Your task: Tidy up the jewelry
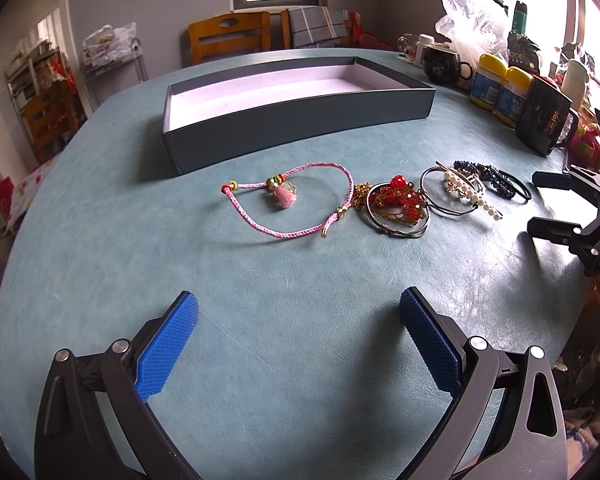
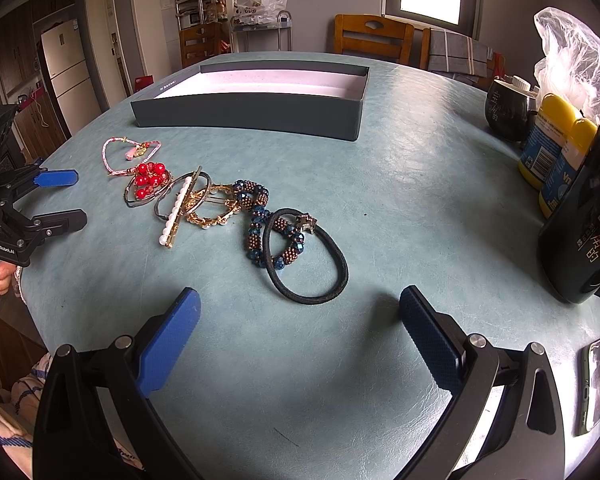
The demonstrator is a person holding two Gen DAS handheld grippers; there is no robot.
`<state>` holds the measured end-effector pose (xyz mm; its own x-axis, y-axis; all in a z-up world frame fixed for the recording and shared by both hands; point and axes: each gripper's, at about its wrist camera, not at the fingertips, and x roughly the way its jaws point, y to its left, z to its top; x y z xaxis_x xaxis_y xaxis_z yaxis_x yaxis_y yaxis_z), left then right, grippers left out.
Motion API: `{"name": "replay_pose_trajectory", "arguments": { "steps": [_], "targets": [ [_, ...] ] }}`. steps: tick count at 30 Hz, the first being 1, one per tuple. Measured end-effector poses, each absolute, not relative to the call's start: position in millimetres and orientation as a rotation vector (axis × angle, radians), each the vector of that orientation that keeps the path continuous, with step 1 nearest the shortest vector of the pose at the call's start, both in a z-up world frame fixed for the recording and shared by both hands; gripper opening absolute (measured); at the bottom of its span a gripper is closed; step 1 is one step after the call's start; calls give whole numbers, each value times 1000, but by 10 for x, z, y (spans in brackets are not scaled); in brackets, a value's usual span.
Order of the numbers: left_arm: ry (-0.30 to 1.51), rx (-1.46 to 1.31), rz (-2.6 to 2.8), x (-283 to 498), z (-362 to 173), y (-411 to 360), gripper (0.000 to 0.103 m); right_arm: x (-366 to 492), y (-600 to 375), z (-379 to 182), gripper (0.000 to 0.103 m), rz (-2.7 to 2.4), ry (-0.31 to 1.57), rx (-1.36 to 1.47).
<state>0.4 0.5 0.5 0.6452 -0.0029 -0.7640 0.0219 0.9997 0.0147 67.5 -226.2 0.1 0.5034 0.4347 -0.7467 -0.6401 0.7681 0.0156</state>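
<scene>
Both tongs hang spread wide and empty over the tabletop (image 1: 300, 360): the left tongs (image 1: 299, 340) face a pink cord bracelet (image 1: 288, 204), the right tongs (image 2: 300, 338) sit just short of a black hair tie (image 2: 306, 256). Between those lie a red bead piece (image 2: 150, 180), a pearl clip (image 2: 178, 210) and a blue bead bracelet (image 2: 258, 216), touching in a row. Beyond stands an open box (image 1: 300, 128), well apart.
</scene>
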Motion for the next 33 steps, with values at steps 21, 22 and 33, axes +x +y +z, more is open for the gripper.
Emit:
{"name": "replay_pose_trajectory", "arguments": {
  "steps": [21,22,33],
  "targets": [
    [861,51,-31,82,116,2,99,686,-2261,-9,99,659,814,-279],
    [856,49,-30,95,133,8,99,689,-2260,-13,99,659,814,-279],
    [848,13,-11,356,227,92,91,677,-2230,-18,98,655,815,-287]
  ]
}}
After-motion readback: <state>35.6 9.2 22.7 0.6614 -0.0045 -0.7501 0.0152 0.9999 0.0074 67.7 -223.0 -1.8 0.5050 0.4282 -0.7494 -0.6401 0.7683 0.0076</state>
